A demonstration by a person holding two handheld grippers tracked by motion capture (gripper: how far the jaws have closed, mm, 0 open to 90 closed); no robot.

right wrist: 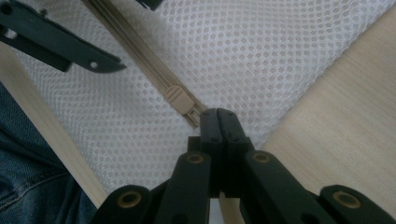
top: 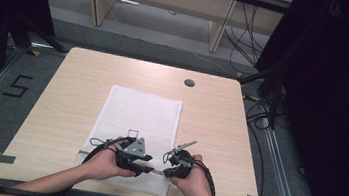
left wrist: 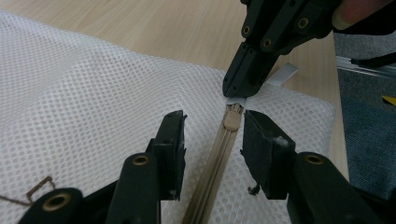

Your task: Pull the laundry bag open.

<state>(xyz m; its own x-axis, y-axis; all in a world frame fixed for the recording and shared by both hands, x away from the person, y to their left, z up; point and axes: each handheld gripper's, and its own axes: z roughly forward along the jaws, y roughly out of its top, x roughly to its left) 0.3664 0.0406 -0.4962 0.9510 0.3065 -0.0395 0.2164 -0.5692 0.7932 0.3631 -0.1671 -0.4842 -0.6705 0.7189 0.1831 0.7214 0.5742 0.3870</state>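
Both hands sit low at the near edge of the bench (top: 62, 94), wrists turned inward so the two grippers face each other. The right gripper (right wrist: 218, 116) has its jaws clenched on the white fabric at the zipper's end. The left gripper (left wrist: 212, 133) has its jaws released, straddling the beige zipper pull (left wrist: 232, 119) without touching it. The white mesh laundry bag (top: 140, 114) lies flat on the bench, its zipper (right wrist: 135, 60) running along the near edge.
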